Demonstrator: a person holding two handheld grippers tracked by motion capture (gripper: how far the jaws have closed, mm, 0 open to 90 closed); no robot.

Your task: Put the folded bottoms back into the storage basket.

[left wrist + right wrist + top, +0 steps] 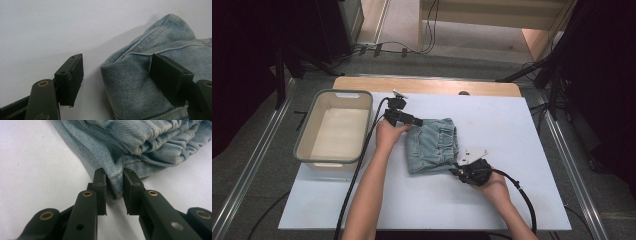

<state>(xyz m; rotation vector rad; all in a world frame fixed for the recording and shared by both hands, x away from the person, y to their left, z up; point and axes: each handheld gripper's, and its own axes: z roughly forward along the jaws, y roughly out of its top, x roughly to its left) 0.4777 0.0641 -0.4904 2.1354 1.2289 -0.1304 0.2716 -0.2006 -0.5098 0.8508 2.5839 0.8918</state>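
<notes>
On the smooth white surface [532,165], the right claw [115,191] pinched a hem of the folded, ribbed denim jeans [432,145]; the left claw [117,75] stood apart, straddling a rounded corner.

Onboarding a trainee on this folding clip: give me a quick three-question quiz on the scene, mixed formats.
1. True or false: the right gripper is shut on a corner of the folded light-blue denim garment.
2. Multiple choice: how do the left gripper's jaws stand? A) pressed together on bare table B) apart, with a denim corner between them C) inside the bin
3. Which side of the garment is the empty beige rectangular plastic bin on, in the high view?

Key: 1 true; 2 B; 3 left.
</notes>
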